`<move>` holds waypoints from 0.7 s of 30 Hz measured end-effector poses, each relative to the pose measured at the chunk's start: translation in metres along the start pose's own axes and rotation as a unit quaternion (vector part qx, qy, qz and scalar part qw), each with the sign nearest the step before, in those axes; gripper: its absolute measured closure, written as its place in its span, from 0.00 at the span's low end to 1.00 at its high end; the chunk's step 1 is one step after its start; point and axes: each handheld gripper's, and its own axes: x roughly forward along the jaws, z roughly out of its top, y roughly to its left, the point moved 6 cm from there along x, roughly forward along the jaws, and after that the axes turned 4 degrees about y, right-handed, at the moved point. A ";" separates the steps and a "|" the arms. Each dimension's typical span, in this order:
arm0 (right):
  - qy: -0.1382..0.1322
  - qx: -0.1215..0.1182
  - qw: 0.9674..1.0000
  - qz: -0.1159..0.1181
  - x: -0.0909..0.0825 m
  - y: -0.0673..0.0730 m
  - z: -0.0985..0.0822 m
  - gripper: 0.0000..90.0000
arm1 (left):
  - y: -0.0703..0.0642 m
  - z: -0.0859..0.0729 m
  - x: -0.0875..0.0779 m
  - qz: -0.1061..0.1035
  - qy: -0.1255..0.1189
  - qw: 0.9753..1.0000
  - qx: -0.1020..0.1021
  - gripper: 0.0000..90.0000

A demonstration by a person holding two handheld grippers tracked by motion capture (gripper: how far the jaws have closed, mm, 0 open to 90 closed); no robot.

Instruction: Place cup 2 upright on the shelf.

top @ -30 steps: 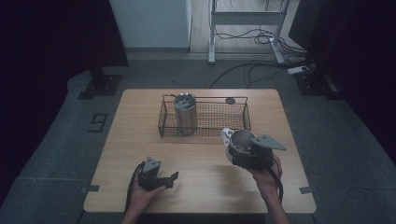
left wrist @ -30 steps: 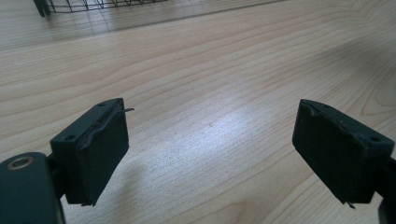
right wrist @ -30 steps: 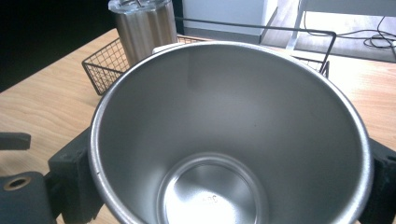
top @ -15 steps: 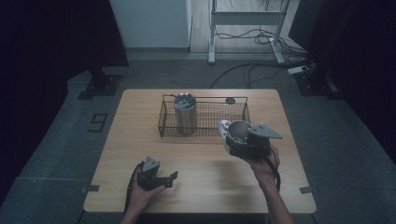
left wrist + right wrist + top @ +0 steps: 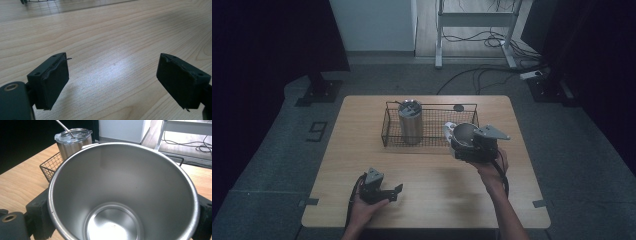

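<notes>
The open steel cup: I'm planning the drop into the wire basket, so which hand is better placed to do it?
Right. The right gripper already clamps the open steel cup at the wire basket front edge. The left gripper rests open, low on the table, holding nothing.

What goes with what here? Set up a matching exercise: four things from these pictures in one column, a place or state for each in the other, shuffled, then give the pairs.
1. open-topped shiny steel cup
2. lidded steel tumbler
3. black wire basket
4. left gripper

A. jaws apart, nothing between them
B. standing in the basket's left end
C. on the light wooden table, at its far side
D. clamped between the right gripper's jaws

Pairs: 1-D, 2-B, 3-C, 4-A
</notes>
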 end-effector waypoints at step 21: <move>-0.003 0.002 1.000 0.002 0.012 -0.002 0.018 0.08 | 0.000 0.000 0.000 0.002 -0.001 1.000 0.000 0.14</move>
